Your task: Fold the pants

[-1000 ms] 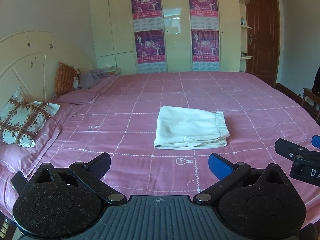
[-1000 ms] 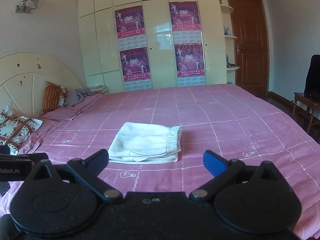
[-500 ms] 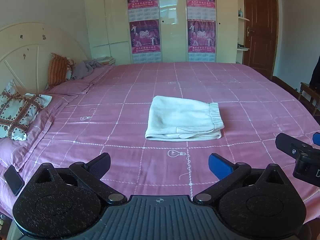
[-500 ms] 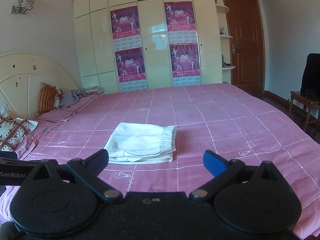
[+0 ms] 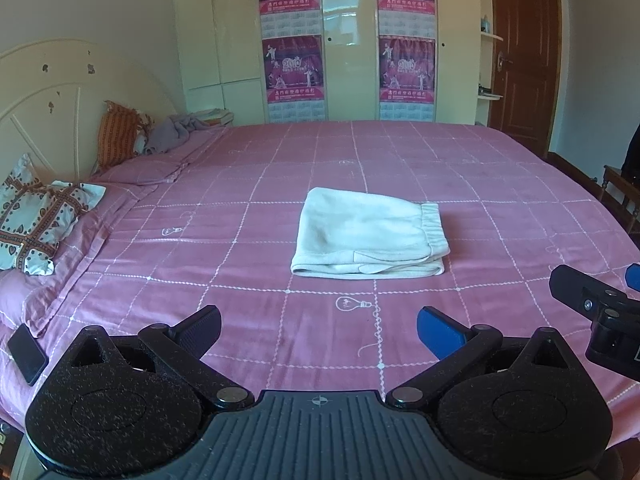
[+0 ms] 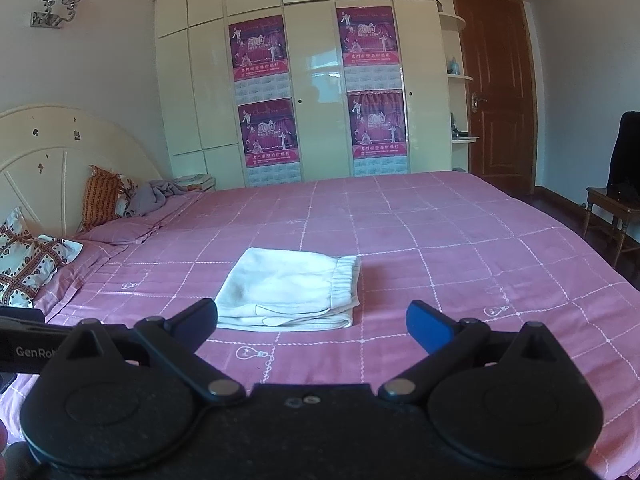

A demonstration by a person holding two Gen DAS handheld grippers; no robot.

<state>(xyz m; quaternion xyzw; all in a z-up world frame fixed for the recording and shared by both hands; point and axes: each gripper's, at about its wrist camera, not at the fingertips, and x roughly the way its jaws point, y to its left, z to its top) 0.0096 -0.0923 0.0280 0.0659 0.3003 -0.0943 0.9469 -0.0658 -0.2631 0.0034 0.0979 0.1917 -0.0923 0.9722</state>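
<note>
Left gripper (image 5: 319, 326): black two-finger tool with one black pad and one blue pad; jaws spread wide, nothing between them, held above the near part of the bed. Right gripper (image 6: 312, 322): same build, jaws likewise spread wide and holding nothing; its black finger and blue tip also show at the right edge of the left wrist view, just beside the left gripper. Neither gripper touches cloth.

Folded cream-white pants (image 5: 370, 238) with a gathered elastic waistband: a compact rectangular stack of several layers, lying flat near the middle of the bed, beyond both grippers and apart from them. The waistband edge faces right; the layered fold edges face the cameras. In the right wrist view the stack (image 6: 290, 288) sits just past the black fingertip, left of centre.

Pink quilted bedspread with a white grid and light-bulb motifs (image 5: 500, 184): covers the whole bed and bears the pants. Patterned white-and-brown pillow (image 5: 36, 224) and orange striped cushion (image 5: 118, 134): at the left, against the cream arched headboard (image 5: 60, 92). Black phone-like slab (image 5: 26, 354): near the bed's left edge. Cream wardrobe with four magenta calendar posters (image 6: 316, 92): behind the bed. Brown wooden door (image 6: 498, 92): to its right.
</note>
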